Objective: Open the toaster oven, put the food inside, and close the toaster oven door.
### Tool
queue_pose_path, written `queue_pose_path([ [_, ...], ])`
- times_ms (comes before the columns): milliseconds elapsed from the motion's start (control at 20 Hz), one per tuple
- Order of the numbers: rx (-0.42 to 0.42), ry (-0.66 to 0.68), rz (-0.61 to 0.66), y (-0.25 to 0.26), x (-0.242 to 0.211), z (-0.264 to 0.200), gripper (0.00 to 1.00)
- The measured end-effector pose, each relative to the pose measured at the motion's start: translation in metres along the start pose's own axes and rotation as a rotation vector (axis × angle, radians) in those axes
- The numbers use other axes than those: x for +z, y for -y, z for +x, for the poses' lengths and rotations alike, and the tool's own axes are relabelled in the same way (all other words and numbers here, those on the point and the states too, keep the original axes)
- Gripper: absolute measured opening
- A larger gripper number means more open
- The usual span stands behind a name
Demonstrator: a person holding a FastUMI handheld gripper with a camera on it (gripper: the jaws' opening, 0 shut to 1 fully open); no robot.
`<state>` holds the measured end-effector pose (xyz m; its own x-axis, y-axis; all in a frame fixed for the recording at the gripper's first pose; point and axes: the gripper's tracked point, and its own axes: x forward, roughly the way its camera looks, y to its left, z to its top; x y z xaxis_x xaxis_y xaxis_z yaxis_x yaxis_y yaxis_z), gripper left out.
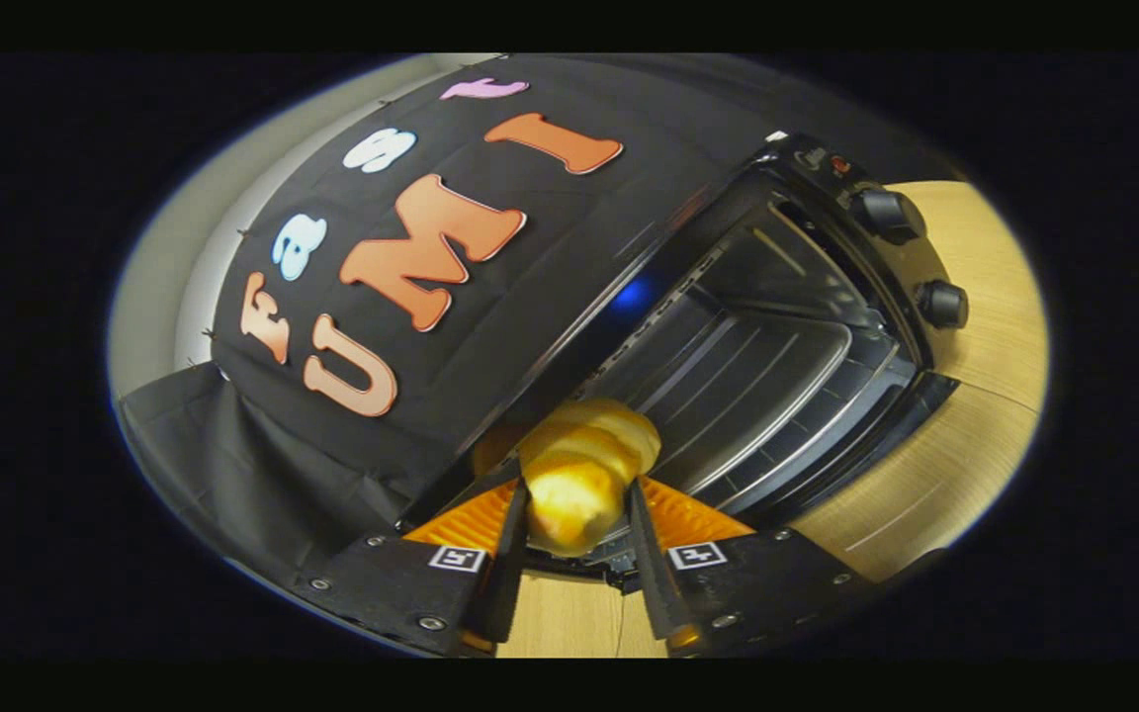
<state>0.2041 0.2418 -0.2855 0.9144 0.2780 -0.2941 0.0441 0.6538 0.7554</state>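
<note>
- Tongs [577, 514] clamped on golden bread roll [584, 465], both fingers pressing its sides.
- Roll held at mouth of open toaster oven [777, 336] on counter [975, 415].
- Placing step; next, likely onto inner rack [747, 386], then release.

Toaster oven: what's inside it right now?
The toaster oven is open, and inside sits a metal tray on a wire rack, with no food on it. The gripper holds the bread just outside, hiding the near corner.
</note>
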Motion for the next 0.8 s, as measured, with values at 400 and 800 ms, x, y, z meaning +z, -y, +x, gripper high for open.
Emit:
queue_pose_path([
  [400, -0.027, -0.002, -0.084, 0.012, -0.011, -0.03, 0.97],
  [800, -0.052, 0.061, -0.318, 0.009, 0.009, -0.127, 0.98],
])
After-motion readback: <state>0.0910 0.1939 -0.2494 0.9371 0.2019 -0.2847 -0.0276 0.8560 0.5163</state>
